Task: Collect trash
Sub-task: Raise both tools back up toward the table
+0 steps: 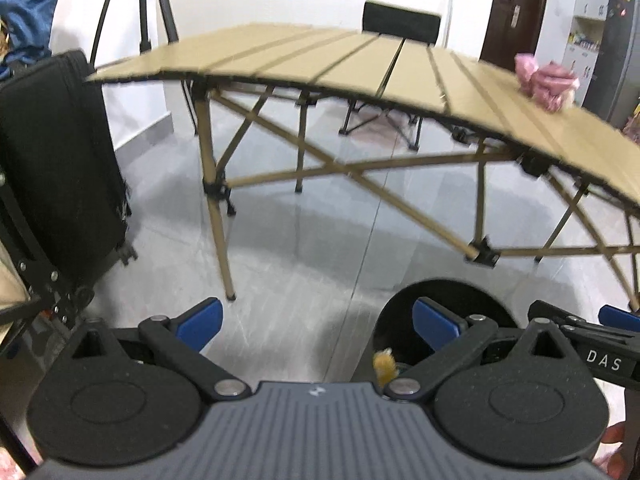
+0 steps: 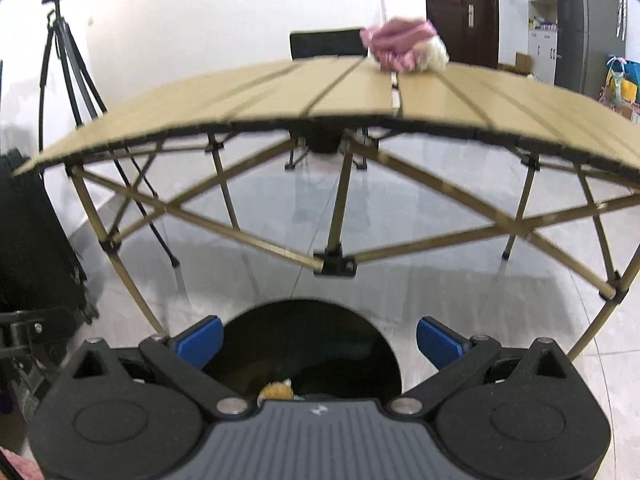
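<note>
**Black tongs with blue tips on a ribbed grey housing**

The left tongs (image 1: 318,322) show two black linkage arms ending in blue fingertips (image 1: 202,322), pivoted on round silver pins. Behind them sit two black, rounded, textured lobes with circular recesses and triangular cut-outs, flanking a grey ribbed centre plate marked with a small white logo. The right tongs (image 2: 320,342) have the same build: blue fingertips (image 2: 440,342), black arms, silver pins, grey ribbed plate. In the left wrist view, the neighbouring black body bears white letters "DAS".
</note>
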Demonstrator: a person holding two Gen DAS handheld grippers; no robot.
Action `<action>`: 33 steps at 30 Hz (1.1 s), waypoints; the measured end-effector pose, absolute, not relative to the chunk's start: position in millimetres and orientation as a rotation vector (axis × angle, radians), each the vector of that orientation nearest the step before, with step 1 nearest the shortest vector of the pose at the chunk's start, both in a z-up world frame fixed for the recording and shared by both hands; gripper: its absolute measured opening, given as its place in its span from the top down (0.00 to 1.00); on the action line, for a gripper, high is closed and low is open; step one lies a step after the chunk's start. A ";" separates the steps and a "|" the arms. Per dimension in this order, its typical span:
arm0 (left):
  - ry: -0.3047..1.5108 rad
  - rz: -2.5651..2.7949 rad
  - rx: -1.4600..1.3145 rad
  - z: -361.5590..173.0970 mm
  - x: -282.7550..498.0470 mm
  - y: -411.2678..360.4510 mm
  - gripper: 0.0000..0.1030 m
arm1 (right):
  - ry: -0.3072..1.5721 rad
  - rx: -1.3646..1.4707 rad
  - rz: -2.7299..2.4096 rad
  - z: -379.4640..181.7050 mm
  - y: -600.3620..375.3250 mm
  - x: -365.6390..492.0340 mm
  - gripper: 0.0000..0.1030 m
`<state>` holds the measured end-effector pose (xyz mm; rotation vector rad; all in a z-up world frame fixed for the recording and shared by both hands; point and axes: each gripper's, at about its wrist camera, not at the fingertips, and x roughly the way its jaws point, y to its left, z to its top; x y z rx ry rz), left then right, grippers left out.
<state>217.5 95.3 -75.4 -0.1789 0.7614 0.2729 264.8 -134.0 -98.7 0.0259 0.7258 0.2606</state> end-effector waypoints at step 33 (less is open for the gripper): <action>0.501 0.162 -0.174 47.6 344.6 11.9 0.00 | 0.301 0.204 0.138 25.3 -253.6 362.8 0.00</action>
